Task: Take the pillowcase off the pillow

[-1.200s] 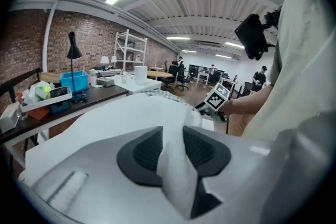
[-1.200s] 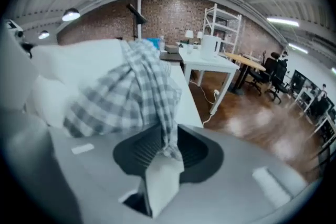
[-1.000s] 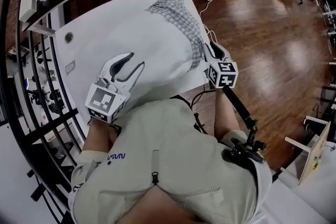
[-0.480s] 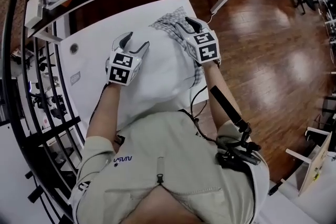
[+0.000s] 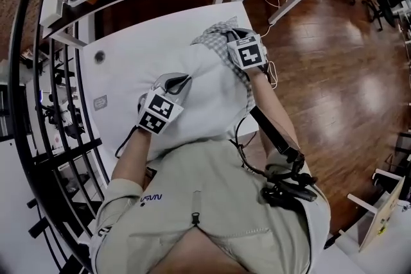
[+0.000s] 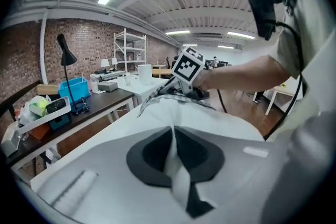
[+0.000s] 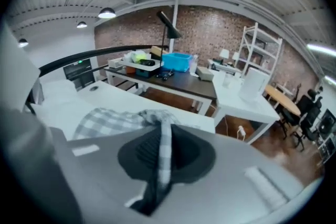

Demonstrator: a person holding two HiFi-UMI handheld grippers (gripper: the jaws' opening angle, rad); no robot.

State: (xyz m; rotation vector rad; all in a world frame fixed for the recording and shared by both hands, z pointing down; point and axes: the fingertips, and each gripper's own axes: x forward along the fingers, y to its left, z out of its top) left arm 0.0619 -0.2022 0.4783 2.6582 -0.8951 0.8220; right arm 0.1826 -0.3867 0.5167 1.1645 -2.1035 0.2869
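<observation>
Both have just been closing: left claw [image 5: 180, 81] is pinching the pillow [image 5: 209, 77] at 7 o'clock, right claw [image 5: 232, 33] is gripping the pillowcase [image 5: 215, 33] at 1 o'clock, likely readying the pull-off.

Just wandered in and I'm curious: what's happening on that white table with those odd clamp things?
A person at a white table holds tongs in each hand, taking a checked pillowcase off a pillow. The left tongs have just closed on a fold of the white pillow fabric; the right tongs have just closed on the checked cloth bunched at the far end. The case is not yet off.
</observation>
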